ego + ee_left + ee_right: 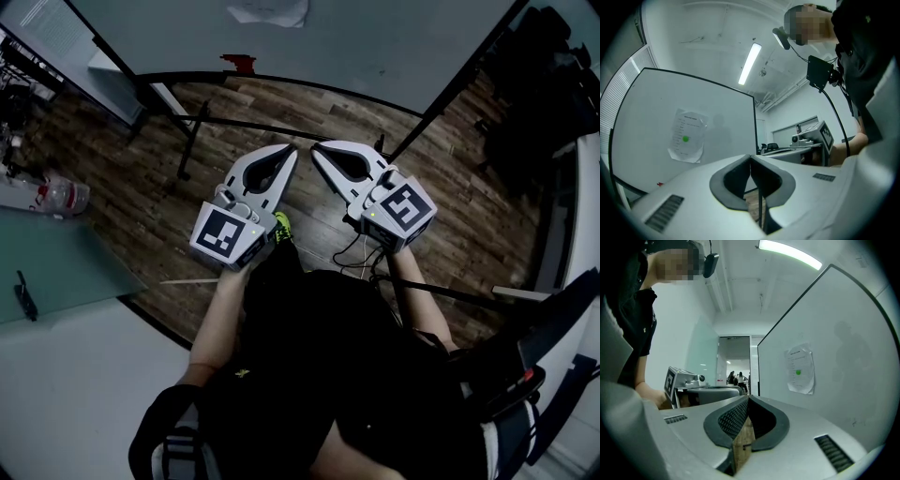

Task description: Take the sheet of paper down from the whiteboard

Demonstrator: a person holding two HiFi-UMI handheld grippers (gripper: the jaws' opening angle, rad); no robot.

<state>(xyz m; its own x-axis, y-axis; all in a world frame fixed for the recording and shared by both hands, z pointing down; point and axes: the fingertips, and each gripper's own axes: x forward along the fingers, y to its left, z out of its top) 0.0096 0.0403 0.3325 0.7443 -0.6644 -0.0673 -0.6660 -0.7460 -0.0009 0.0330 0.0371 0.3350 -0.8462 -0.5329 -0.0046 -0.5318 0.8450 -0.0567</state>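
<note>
A white sheet of paper (267, 11) with a green dot hangs on the whiteboard (375, 47) ahead of me. It also shows in the left gripper view as the sheet of paper (686, 136), and in the right gripper view as the sheet of paper (800, 369). My left gripper (292, 150) and right gripper (316, 150) are held side by side, level, short of the board and apart from the paper. Both are shut with their pads meeting at the tips and nothing between them, as seen at the left gripper (750, 157) and the right gripper (748, 399).
The whiteboard stands on a black frame with legs (187, 141) on the wood floor. A small red item (239, 64) sits at its lower edge. A plastic bottle (61, 195) lies on a table at the left. Dark chairs (525, 103) stand at the right.
</note>
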